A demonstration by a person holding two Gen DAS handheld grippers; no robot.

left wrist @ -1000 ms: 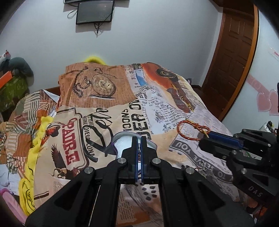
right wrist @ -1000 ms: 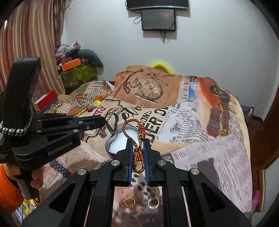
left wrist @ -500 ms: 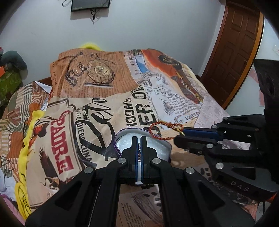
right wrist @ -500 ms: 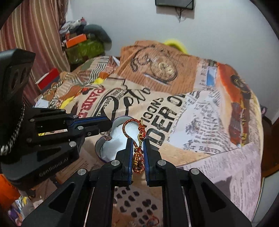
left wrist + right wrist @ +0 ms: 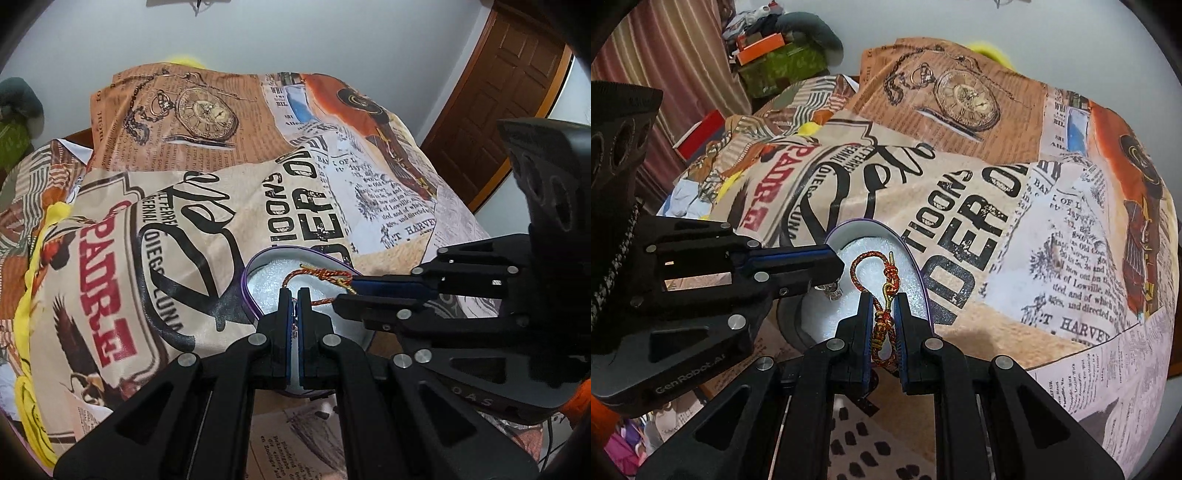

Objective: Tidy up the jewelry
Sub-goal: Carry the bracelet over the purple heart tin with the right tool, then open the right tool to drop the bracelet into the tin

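A heart-shaped box with a purple rim [image 5: 916, 266] and white lining lies open on the printed bedspread; it also shows in the left wrist view [image 5: 248, 291]. My right gripper [image 5: 884, 299] holds a red and gold braided cord bracelet [image 5: 871, 258] over the box, jaws slightly parted around it; the bracelet also shows in the left wrist view [image 5: 317, 274]. My left gripper [image 5: 294, 295] is shut on a small silver trinket [image 5: 833, 290] that hangs from its tips over the box.
The bedspread [image 5: 207, 192] covers the whole bed. A brown door [image 5: 509, 92] is to the right. Clutter, an orange box [image 5: 761, 42] and a striped curtain [image 5: 665, 55] stand to the left of the bed.
Both grippers have moved forward and down over the heart box. The right gripper's jaws have widened slightly around the bracelet, whose loop now hangs inside the box.
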